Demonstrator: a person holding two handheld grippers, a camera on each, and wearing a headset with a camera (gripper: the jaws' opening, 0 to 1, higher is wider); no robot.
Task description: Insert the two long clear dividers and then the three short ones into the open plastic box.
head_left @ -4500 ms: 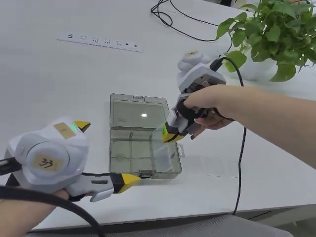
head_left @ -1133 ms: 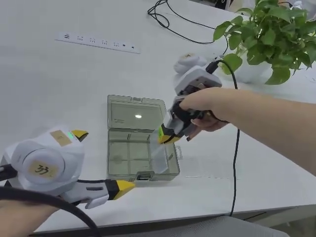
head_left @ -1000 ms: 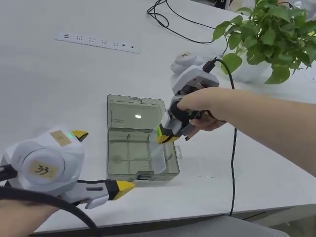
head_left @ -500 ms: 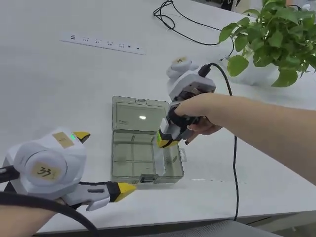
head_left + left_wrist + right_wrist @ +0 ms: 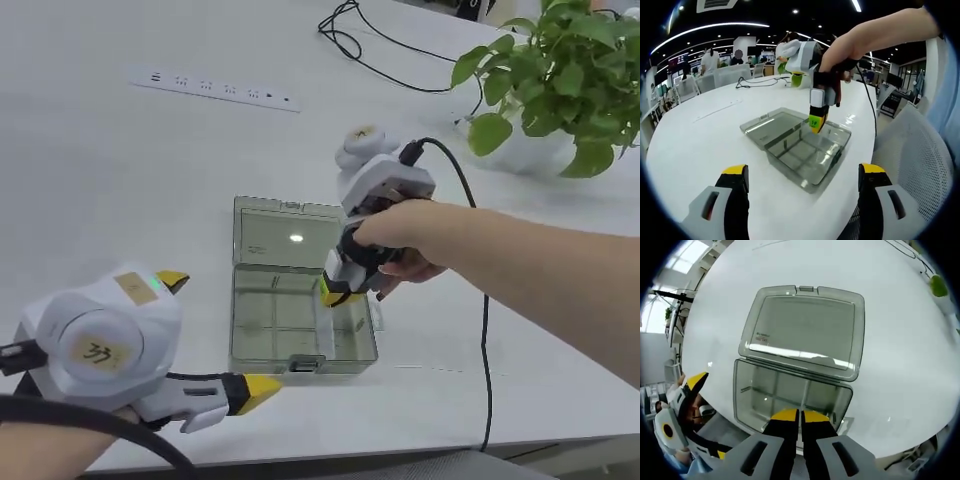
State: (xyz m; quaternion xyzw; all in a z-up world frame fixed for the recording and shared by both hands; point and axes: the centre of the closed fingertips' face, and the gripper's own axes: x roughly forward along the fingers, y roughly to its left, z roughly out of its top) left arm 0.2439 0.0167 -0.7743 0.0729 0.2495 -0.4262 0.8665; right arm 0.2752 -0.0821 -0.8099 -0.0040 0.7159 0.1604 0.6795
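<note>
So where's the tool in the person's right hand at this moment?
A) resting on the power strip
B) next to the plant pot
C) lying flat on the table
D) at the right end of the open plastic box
D: in the head view the right tool points its yellow tips down at the right end of the open plastic box, and the right gripper view looks straight down into that box.

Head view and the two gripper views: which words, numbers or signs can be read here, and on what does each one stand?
"33": handwritten on the round sticker on the left gripper.
Sticker on top of the right gripper: a scribble, too blurred to read.
Small print on the box lid: too small to read.
Power strip: no readable marks.
</note>
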